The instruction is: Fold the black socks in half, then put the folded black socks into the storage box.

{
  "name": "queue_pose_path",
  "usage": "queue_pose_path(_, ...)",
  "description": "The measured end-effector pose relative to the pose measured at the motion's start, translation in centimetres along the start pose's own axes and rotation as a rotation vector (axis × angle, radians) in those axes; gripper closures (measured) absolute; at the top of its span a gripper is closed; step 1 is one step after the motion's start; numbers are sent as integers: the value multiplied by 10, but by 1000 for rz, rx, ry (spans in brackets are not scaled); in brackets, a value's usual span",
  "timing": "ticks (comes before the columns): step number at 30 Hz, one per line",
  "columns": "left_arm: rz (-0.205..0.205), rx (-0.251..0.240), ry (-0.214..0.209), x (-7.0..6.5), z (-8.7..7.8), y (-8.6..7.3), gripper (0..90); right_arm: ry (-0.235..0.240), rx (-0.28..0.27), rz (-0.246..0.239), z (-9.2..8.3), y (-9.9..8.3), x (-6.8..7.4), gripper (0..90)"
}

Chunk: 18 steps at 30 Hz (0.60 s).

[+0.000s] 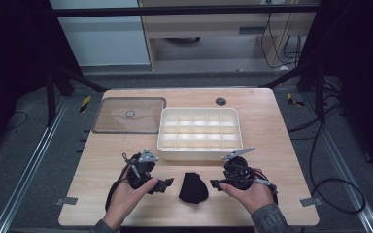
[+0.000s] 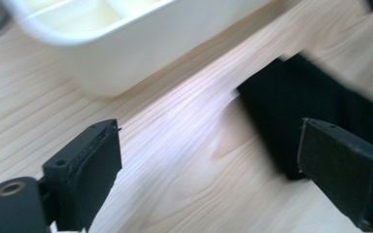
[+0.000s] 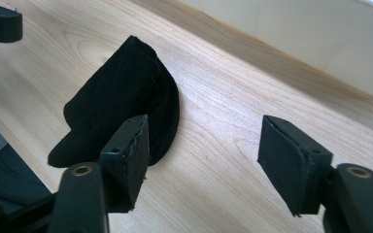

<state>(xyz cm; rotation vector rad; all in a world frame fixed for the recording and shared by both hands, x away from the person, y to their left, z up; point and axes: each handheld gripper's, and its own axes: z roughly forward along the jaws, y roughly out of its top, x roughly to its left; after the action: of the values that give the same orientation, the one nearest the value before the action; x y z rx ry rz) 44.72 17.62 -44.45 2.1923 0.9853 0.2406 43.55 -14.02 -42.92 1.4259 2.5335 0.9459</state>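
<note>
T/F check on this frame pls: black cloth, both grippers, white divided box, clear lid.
1. The black cloth lies on the table between the two grippers. True.
2. The left gripper is clamped on the cloth. False: its jaws stand open, nothing between the pads.
3. The white box holds cloths. False: its compartments look empty.
4. The clear lid lies beside the box, not on it. True.
5. The right gripper is open. True.

I see bare surface (image 1: pixel 272 194) on both sides of the black cloth (image 1: pixel 193 188); ahead, the white compartment box (image 1: pixel 199 133) walls off any forward path, with the clear lid (image 1: pixel 128 115) lying just left of it.
</note>
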Motion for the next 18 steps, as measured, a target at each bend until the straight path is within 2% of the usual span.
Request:
queue_pose_path(2, -13, -5, 24, 15, -2, -14, 56, -1, -1, 4, 0, 1, 2, 324)
queue_pose_path(4, -29, -7, 86, 32, -5, -28, 57, 5, -5, 5, -1, 2, 4, 312)
queue_pose_path(6, -42, -14, 164, 50, -9, -43, 58, 4, 0, 5, 0, 4, 6, 307)
queue_pose_path(9, -65, -9, 229, 68, -16, -55, 60, -4, 20, 2, 4, 8, 12, 310)
queue_pose_path(12, -66, -5, 263, 78, -19, -60, 57, -12, 32, 0, 10, 13, 18, 317)
queue_pose_path(16, -62, 36, 295, 90, -17, -71, 56, -26, 55, -15, 15, 17, 25, 331)
queue_pose_path(18, -72, 31, 294, 93, -18, -74, 56, -34, 51, -15, 16, 19, 26, 336)
